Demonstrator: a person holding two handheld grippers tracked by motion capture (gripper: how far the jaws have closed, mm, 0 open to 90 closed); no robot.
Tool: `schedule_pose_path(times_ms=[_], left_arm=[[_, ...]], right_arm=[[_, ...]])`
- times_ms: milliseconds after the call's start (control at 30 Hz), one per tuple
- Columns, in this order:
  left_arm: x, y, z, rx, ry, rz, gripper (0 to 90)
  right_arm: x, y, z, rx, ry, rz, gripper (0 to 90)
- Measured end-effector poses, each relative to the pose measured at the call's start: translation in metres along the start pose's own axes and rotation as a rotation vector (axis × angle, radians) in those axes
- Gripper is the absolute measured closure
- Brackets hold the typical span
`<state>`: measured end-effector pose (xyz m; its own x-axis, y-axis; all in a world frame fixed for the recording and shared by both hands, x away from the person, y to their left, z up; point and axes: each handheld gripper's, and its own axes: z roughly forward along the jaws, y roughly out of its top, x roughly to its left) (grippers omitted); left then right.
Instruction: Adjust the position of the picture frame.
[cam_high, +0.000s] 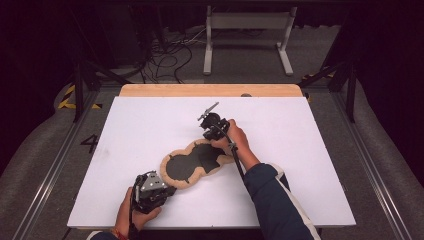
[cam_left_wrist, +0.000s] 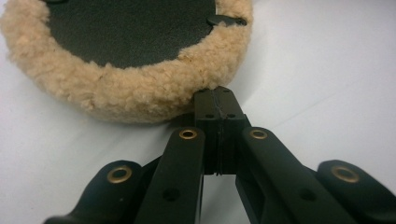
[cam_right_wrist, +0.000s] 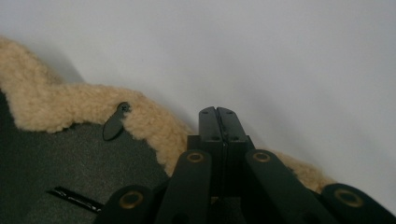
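Observation:
A two-lobed pad (cam_high: 192, 162) with a black inner face and a tan fleece rim lies flat on the white table top (cam_high: 145, 120). At the pad's near-left rim my left gripper (cam_high: 171, 188) lies low, and its jaws (cam_left_wrist: 218, 93) are shut with the tips against the fleece rim (cam_left_wrist: 116, 95). The right gripper (cam_high: 210, 137) is at the pad's far end. Its jaws (cam_right_wrist: 218, 113) are shut and stand over the fleece rim (cam_right_wrist: 70, 107), with bare table beyond them. I see nothing between either pair of jaws. A small black tab (cam_right_wrist: 114, 122) sits on the rim.
A bare wooden strip (cam_high: 210, 90) runs along the back of the table. Behind it on the floor stand a white metal frame (cam_high: 247, 30) and loose cables (cam_high: 165, 60). Metal rails (cam_high: 55, 160) flank the table on both sides.

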<state>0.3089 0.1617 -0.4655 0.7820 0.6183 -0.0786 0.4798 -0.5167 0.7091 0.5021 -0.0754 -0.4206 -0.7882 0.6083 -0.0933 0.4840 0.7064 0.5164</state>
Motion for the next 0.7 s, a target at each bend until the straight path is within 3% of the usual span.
schedule_pose_path(times_ms=[200, 267, 433, 567, 700], left_arm=[[0.005, 0.005, 0.002, 0.019, -0.015, 0.015, 89.7], [0.007, 0.007, 0.004, 0.019, -0.023, 0.01, 89.7], [0.012, 0.016, 0.01, 0.044, -0.063, 0.048, 89.4], [0.01, 0.022, 0.015, 0.049, -0.067, 0.063, 89.4], [0.011, 0.022, 0.015, 0.045, -0.069, 0.071, 86.9]], right_arm=[[-0.002, -0.018, -0.011, 0.0, -0.016, 0.021, 90.0], [-0.003, -0.03, -0.018, 0.002, -0.024, 0.038, 90.0], [-0.008, -0.053, -0.031, -0.012, -0.009, 0.102, 90.0], [-0.009, -0.073, -0.042, -0.02, -0.009, 0.132, 90.0], [-0.009, -0.09, -0.051, -0.076, -0.015, 0.126, 90.0]])
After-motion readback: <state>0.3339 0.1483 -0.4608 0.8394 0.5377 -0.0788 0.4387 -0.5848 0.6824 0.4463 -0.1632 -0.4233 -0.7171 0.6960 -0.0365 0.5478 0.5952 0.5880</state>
